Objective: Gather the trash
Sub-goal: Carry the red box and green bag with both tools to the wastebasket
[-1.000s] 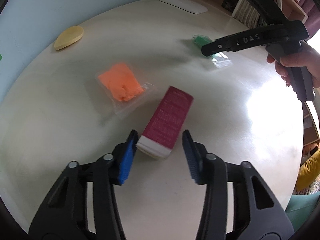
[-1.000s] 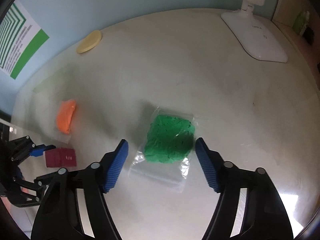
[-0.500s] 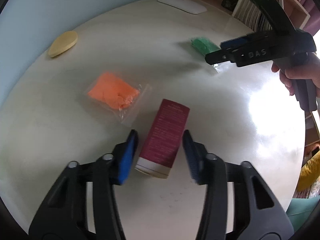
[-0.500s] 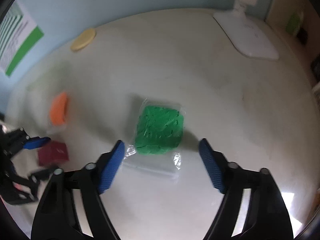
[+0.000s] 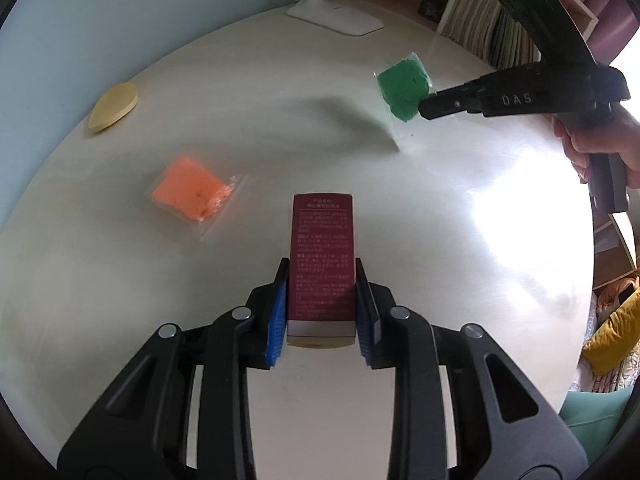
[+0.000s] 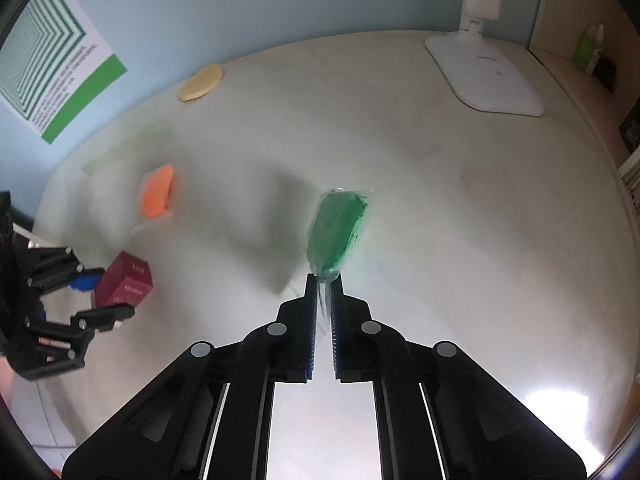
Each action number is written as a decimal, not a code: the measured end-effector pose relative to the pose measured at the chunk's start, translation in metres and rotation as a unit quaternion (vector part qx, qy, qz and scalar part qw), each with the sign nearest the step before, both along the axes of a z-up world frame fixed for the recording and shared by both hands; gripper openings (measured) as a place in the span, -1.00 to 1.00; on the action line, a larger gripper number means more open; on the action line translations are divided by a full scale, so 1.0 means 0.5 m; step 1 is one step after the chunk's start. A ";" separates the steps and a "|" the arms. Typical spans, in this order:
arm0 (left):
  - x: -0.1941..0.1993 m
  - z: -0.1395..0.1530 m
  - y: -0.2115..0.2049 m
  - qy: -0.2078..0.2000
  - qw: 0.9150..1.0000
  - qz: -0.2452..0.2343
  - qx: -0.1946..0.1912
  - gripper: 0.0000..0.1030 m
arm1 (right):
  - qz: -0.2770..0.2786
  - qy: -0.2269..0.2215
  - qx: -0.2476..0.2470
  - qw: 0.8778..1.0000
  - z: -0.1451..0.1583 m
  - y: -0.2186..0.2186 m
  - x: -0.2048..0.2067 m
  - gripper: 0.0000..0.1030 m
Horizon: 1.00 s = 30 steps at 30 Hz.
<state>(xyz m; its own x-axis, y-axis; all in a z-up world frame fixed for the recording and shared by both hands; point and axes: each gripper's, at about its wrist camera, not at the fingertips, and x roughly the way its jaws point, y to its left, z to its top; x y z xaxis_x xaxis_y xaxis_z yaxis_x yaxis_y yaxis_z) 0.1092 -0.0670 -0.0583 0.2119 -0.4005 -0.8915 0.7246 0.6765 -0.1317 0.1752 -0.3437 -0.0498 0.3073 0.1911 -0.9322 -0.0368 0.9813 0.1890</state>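
Note:
My left gripper (image 5: 321,280) is shut on a dark red box (image 5: 322,256) and holds it lengthwise between its blue pads; the box also shows in the right wrist view (image 6: 124,280). My right gripper (image 6: 324,284) is shut on the clear edge of a plastic bag of green stuff (image 6: 338,232), which hangs lifted above the table. That bag also shows in the left wrist view (image 5: 404,84). A plastic bag of orange stuff (image 5: 192,188) lies on the round white table (image 5: 280,128), left of the red box.
A yellow oval pad (image 5: 114,106) lies at the table's far left near the blue wall. A white lamp base (image 6: 484,76) stands at the far edge. Bookshelves (image 5: 492,28) stand beyond the table on the right.
My left gripper closed on the red box. My right gripper closed on the green bag's edge and lifted it off the table.

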 end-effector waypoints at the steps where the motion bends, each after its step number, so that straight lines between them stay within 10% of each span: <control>1: -0.004 0.004 -0.002 0.000 1.000 0.000 -0.001 -0.48 | -0.005 -0.004 0.009 1.000 0.008 -0.009 -0.013 -0.88; 19: -0.183 0.087 -0.226 -0.042 0.992 -0.118 0.011 -0.48 | -0.088 -0.072 0.082 0.990 0.170 -0.208 -0.388 -0.88; 30: -0.450 0.098 -0.481 -0.029 0.955 -0.294 -0.008 -0.48 | -0.224 -0.077 0.075 0.969 0.221 -0.314 -0.792 -0.88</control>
<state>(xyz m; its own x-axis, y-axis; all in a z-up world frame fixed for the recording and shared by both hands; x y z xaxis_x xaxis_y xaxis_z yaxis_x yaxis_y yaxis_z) -0.1160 -0.3077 -0.0094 -0.0058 -0.4779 -0.8784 0.9851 0.1483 -0.0871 -0.2207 -0.5007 0.0606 0.5233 0.1361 -0.8412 0.3476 0.8672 0.3565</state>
